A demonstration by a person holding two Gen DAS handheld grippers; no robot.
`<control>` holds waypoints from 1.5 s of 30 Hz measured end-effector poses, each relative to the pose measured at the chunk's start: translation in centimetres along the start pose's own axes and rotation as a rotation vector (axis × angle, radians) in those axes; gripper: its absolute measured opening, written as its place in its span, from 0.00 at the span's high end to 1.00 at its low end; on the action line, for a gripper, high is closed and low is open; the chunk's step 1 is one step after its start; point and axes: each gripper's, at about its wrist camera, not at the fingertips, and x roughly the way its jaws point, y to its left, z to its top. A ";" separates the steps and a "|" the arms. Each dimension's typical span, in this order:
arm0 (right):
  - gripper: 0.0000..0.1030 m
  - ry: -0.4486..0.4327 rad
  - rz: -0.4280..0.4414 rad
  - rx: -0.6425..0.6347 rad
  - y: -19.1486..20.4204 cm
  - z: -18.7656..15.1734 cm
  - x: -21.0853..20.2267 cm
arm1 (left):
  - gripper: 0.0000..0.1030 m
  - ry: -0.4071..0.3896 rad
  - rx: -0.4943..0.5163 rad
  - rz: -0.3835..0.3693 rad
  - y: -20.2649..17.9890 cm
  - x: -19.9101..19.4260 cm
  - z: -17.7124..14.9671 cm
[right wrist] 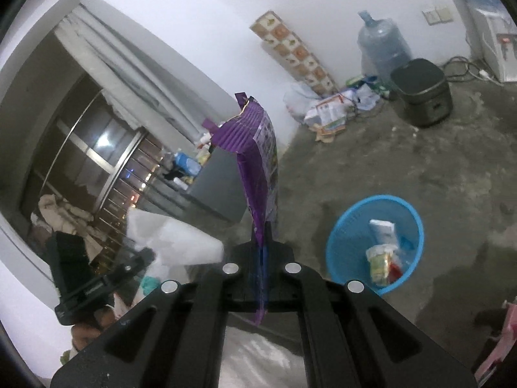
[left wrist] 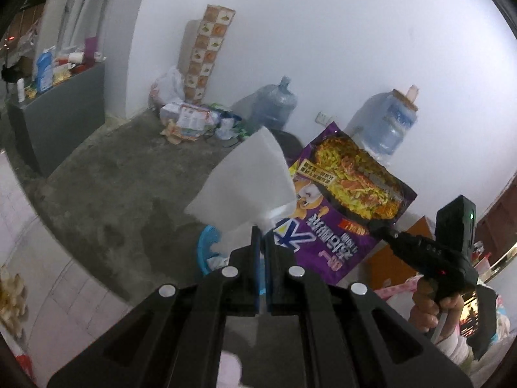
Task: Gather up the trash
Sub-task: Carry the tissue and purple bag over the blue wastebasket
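Both tongs are clamping trash: left tongs (left wrist: 261,236) pinching white tissue (left wrist: 245,181), right tongs (right wrist: 262,232) gripping purple noodle packet (right wrist: 258,161) (blue basket (right wrist: 339,242) nearby).

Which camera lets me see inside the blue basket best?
The right wrist view: the blue basket sits open on the floor with wrappers inside. In the left wrist view only a sliver of its rim peeks out behind the white tissue.

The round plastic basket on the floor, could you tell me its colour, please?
Bright blue, seen best in the right wrist view: the round plastic basket.
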 end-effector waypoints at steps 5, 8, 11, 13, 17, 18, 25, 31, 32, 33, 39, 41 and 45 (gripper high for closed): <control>1.00 0.047 0.043 0.016 -1.1 0.2 0.4 | 0.98 -0.001 -0.033 0.117 2.3 -4.1 -2.7; 1.00 0.051 0.078 0.015 -0.7 0.5 -0.4 | 0.98 -0.014 -0.068 0.186 3.1 -7.8 -4.8; 1.00 0.055 0.119 0.014 0.2 0.4 -0.7 | 0.98 -0.028 -0.118 0.225 3.7 -11.2 -7.5; 1.00 0.060 0.135 0.006 0.8 0.2 -0.8 | 0.98 -0.040 -0.143 0.253 3.9 -12.7 -9.2; 1.00 0.061 0.151 -0.012 1.7 -0.2 -0.8 | 0.98 -0.085 -0.194 0.257 4.8 -14.9 -12.2; 1.00 0.060 0.154 -0.019 2.1 -0.2 -0.9 | 0.98 -0.098 -0.206 0.251 5.0 -15.1 -12.7; 1.00 0.056 0.156 -0.049 2.9 -0.5 -1.0 | 0.98 -0.155 -0.237 0.230 5.4 -15.6 -13.8; 1.00 0.029 0.108 -0.036 1.7 -0.1 -1.1 | 0.98 -0.181 -0.163 0.199 4.2 -14.7 -10.9; 1.00 0.020 0.087 -0.036 1.3 0.1 -1.2 | 0.98 -0.177 -0.147 0.185 3.9 -14.1 -9.9; 1.00 0.008 0.058 -0.037 0.8 0.3 -1.3 | 0.98 -0.168 -0.134 0.172 3.7 -13.5 -9.1; 1.00 -0.047 -0.122 -0.057 -1.8 1.2 -1.7 | 0.98 -0.020 -0.072 0.041 2.1 -5.6 -2.5; 1.00 -0.057 -0.180 -0.059 -3.1 1.4 -1.4 | 0.98 0.065 -0.069 -0.022 1.3 -1.2 -0.3; 1.00 -0.046 -0.278 -0.067 -5.9 1.7 0.4 | 0.98 0.222 -0.043 -0.066 -0.2 7.5 2.1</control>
